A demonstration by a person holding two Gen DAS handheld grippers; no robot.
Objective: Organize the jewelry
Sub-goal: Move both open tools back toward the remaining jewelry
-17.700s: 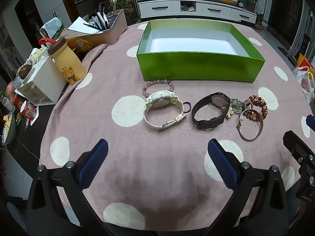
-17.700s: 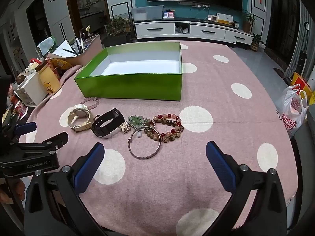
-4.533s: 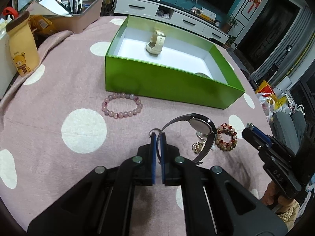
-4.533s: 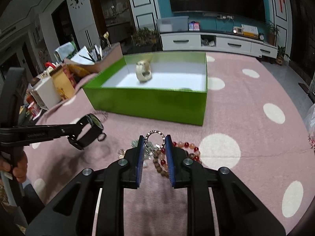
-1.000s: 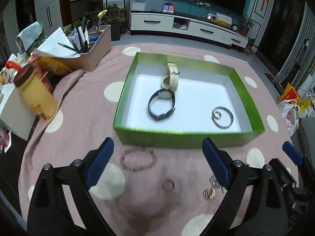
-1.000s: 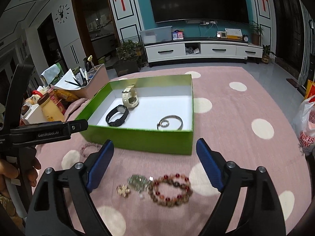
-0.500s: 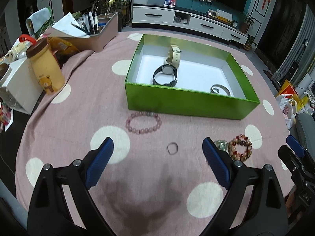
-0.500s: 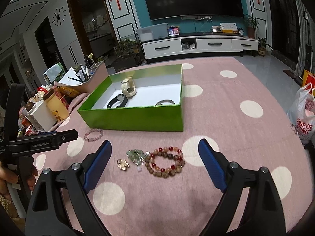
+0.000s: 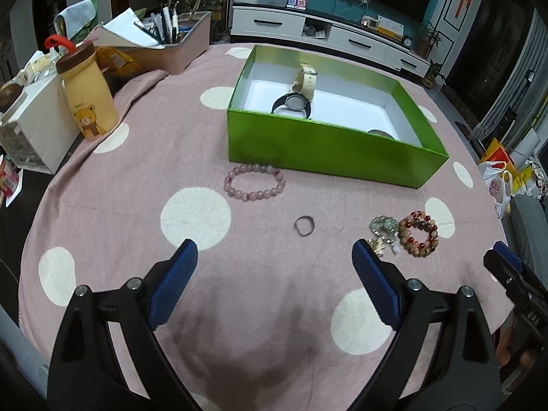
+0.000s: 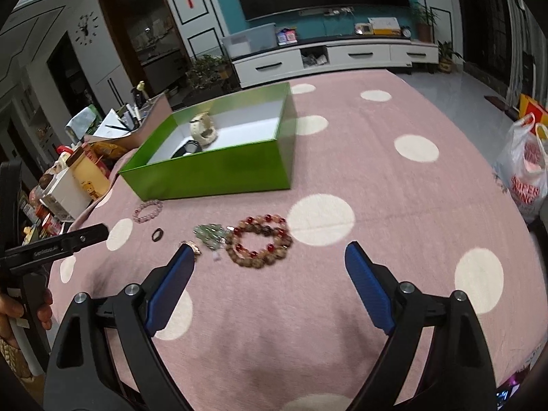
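1. Your green box [image 9: 328, 152] holds, left to right, a black watch [image 9: 291, 104] lying flat, a cream watch [image 9: 306, 80] standing on edge behind it, and a silver bangle [image 9: 383, 133] barely showing over the near wall.
2. In front of the box, left to right: pink bead bracelet [image 9: 254, 182] just beside the wall, small dark ring [image 9: 304, 225], green-and-gold trinkets [image 9: 383, 230] touching the red-brown bead bracelet [image 9: 418, 233].
3. Left of the box: a yellow bear bottle [image 9: 87, 92] and pen tray [image 9: 164, 49], well apart from it.
4. Your left gripper [image 9: 274, 270] is spread wide and empty.
5. Your right gripper [image 10: 269, 269] is likewise spread and empty.
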